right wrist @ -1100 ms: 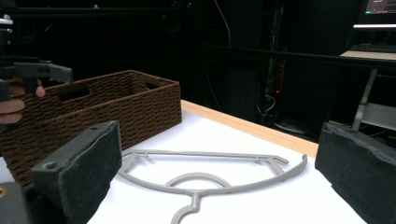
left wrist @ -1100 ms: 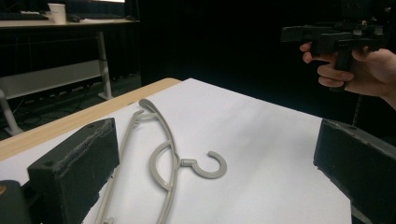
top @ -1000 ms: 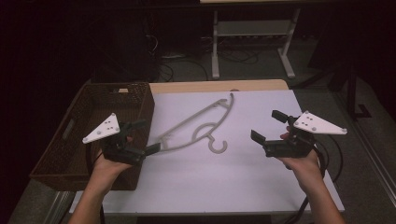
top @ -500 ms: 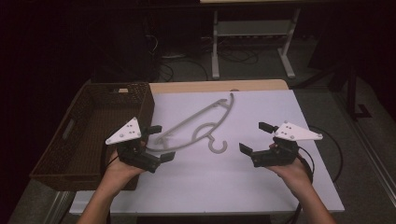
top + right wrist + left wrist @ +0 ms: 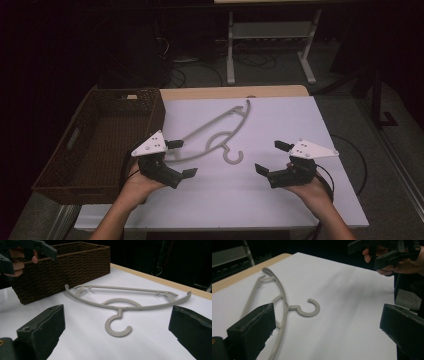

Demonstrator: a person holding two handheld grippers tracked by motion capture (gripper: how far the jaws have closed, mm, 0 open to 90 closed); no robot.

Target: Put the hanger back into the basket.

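Observation:
A grey plastic clothes hanger (image 5: 212,131) lies flat on the white table top (image 5: 285,117), its hook (image 5: 233,157) pointing toward the near edge. My left gripper (image 5: 182,158) hovers open just left of the hook, over the hanger's near arm. My right gripper (image 5: 271,157) is open to the right of the hook, apart from it. In the left gripper view the hanger (image 5: 283,302) lies ahead between the wide jaws, with the right gripper (image 5: 387,252) at the far top right. The right gripper view faces the hanger (image 5: 125,303) and its hook (image 5: 117,330) straight on.
A dark woven basket (image 5: 159,112) stands along the table's left side, beside the hanger's left end; it shows again as the basket (image 5: 62,267) in the right gripper view. Behind the table is a metal stand (image 5: 270,30) with cables on the floor.
Both grippers have moved inward toward the hanger's hook, the left one rightward off the basket's edge, the right one leftward and nearer. The hanger has not moved.

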